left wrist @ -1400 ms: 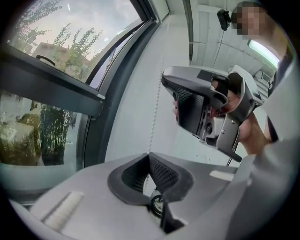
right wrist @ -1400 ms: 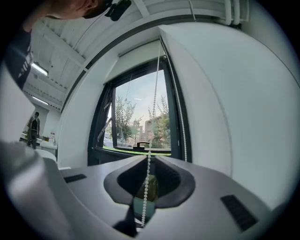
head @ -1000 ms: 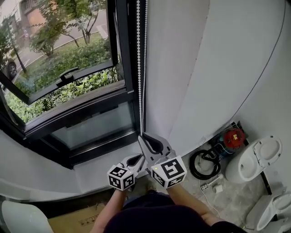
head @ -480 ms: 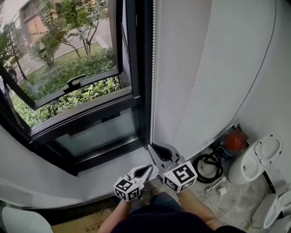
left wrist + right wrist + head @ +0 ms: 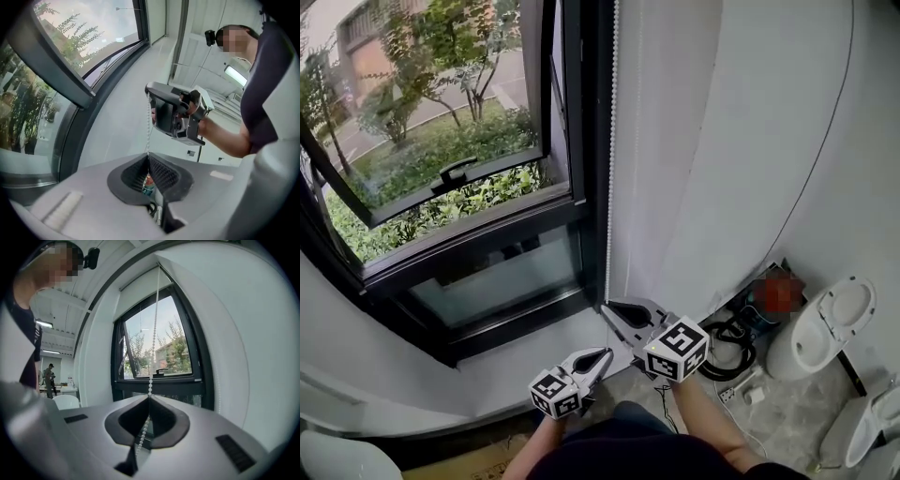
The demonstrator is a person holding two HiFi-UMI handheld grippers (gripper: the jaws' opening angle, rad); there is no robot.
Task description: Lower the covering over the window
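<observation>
The left gripper [image 5: 604, 353] and right gripper [image 5: 606, 307] are held level, forearms extended, each clamped shut on the bead chain [image 5: 610, 141].

Grey left tool [image 5: 607, 353] and right tool [image 5: 606, 308] bear marker cubes [image 5: 677, 349] (dark top).

Bead chain [image 5: 610, 141]: white. Window frame [image 5: 578, 122]: black; foliage [image 5: 441, 150] beyond it green. Wall [image 5: 722, 141]: plain white. Left gripper [image 5: 606, 353], right gripper [image 5: 606, 307]: grey, black inside the jaws, cubes patterned with black-and-white squares. Near right: white toilet [image 5: 825, 328], black hose coil [image 5: 722, 339].
</observation>
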